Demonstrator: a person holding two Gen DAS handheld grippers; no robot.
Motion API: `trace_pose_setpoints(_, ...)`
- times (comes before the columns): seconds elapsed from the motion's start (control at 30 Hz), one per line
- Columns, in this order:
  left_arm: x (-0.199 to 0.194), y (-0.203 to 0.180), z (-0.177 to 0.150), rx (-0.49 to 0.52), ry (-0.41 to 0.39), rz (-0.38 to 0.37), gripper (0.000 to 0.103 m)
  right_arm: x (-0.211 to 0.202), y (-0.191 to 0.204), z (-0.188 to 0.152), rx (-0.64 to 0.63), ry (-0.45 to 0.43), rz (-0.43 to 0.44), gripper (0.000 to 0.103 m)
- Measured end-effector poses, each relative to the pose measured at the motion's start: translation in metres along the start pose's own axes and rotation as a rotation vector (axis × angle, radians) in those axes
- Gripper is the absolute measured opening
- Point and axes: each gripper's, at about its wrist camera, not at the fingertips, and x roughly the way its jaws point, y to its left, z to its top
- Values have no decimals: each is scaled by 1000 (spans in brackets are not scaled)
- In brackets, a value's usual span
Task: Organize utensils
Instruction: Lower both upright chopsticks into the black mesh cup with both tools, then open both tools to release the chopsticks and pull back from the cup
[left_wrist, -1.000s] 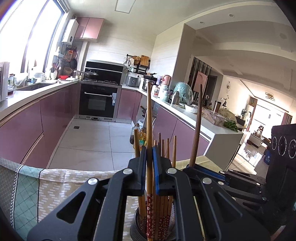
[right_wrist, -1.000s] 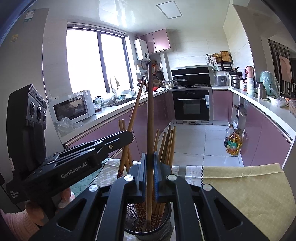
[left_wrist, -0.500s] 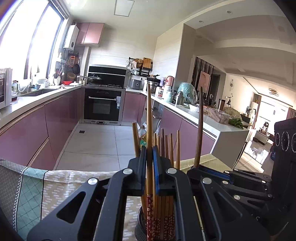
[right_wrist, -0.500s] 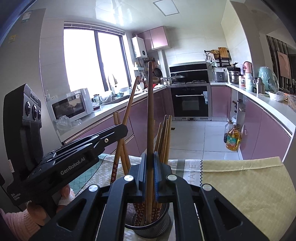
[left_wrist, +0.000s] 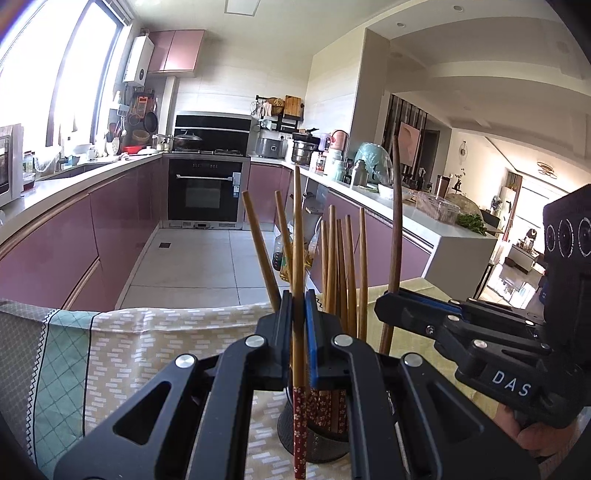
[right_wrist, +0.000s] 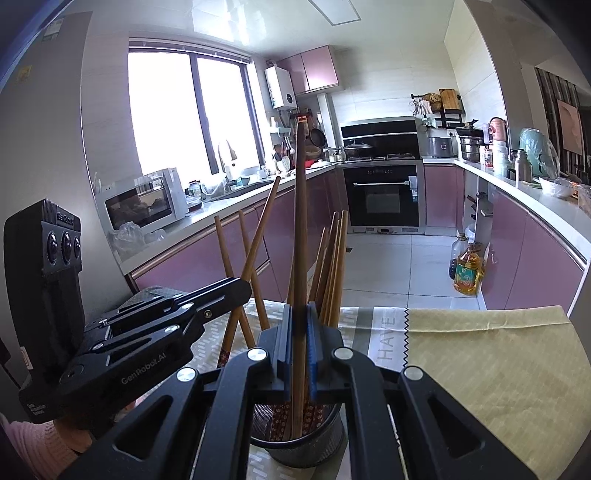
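Observation:
A dark mesh utensil cup (left_wrist: 314, 441) stands on the cloth-covered table and holds several wooden chopsticks (left_wrist: 341, 266); it also shows in the right wrist view (right_wrist: 295, 443). My left gripper (left_wrist: 298, 332) is shut on a light chopstick with a red floral end (left_wrist: 298, 236), upright, its floral end hanging in front of the cup. My right gripper (right_wrist: 299, 339) is shut on a long dark chopstick (right_wrist: 300, 206) whose lower end is inside the cup. The right gripper also appears in the left wrist view (left_wrist: 388, 299), holding that dark stick (left_wrist: 394, 236).
A patterned tablecloth (left_wrist: 147, 347) covers the table, its far edge just behind the cup; a yellow cloth (right_wrist: 498, 369) lies to the right. Beyond are the kitchen floor, purple cabinets, an oven (right_wrist: 382, 195) and an oil bottle (right_wrist: 467, 271).
The left gripper has lifted its floral chopstick, so the red end now hangs outside the cup's front. The right gripper holds the dark stick in the cup, slightly higher.

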Motion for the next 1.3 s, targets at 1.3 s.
trace_pose_setpoints(1.3,16,-11,-8,27,-22,42,8,3,-11,-13,24,25,10,6)
